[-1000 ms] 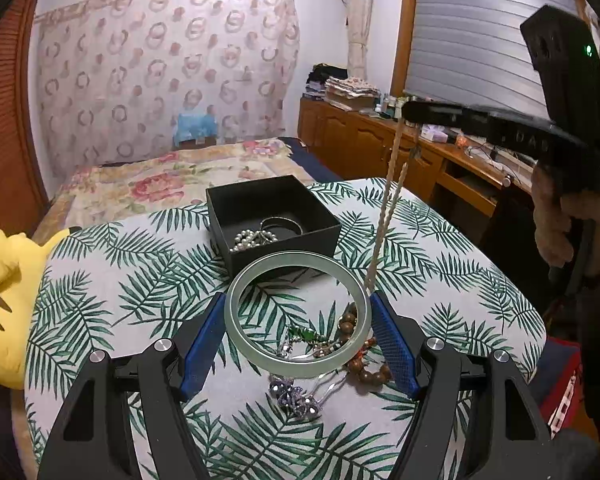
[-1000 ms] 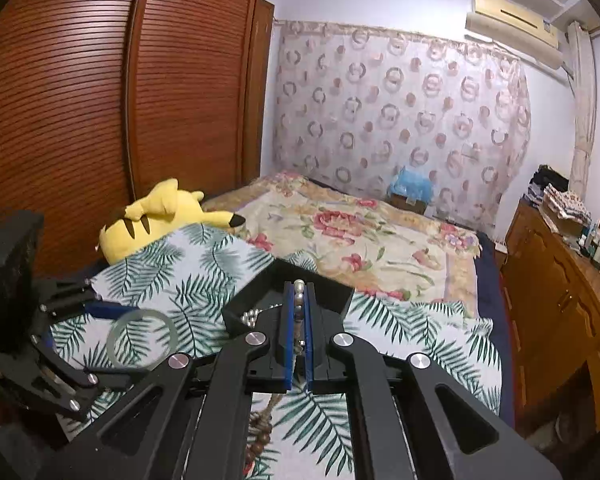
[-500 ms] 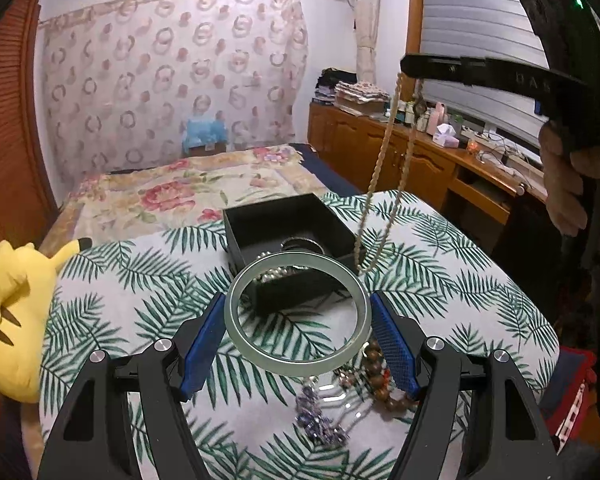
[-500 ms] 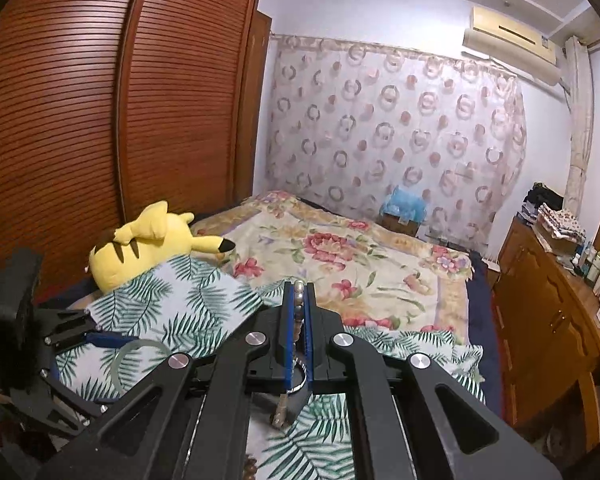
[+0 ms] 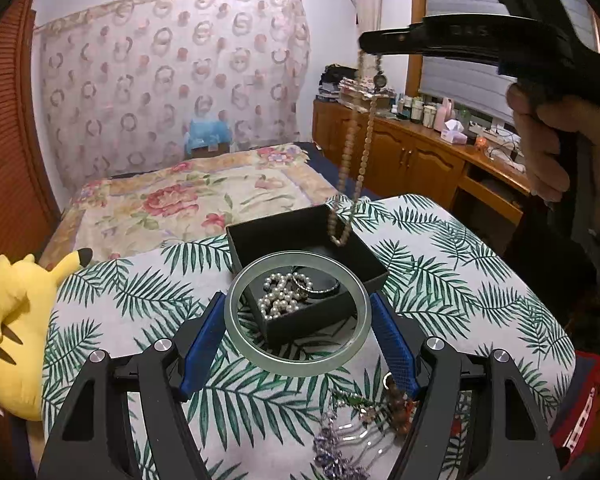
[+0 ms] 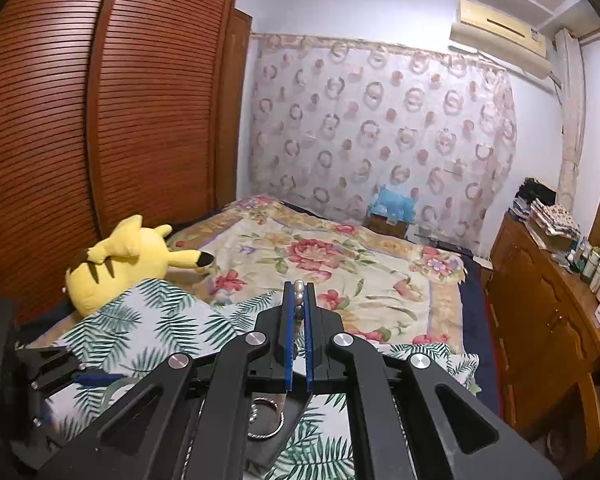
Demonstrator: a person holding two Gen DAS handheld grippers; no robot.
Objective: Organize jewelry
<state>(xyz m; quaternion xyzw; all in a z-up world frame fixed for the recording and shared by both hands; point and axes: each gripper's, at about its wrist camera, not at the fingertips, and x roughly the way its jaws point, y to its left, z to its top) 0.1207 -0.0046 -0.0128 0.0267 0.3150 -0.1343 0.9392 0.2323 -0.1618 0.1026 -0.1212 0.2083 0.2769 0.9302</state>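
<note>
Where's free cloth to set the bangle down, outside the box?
Bare leaf-print cloth between the yellow plush and the black box, and cloth right of the box toward the table's right edge. Crowded: the loose jewelry pile nearest the left tool, and the box's near end.

A box [image 5: 308,240] sits mid-worktop [image 5: 480,280] with pearls [image 5: 278,294] and a ring [image 5: 318,286] inside. A bangle [image 5: 296,364] hangs before it; a necklace [image 5: 350,184] dangles over its far right corner. Loose jewelry [image 5: 364,424] lies nearer, to the right. A plush [image 5: 16,320] lies left, the bed [image 5: 204,196] behind, cabinets [image 5: 412,160] right.
</note>
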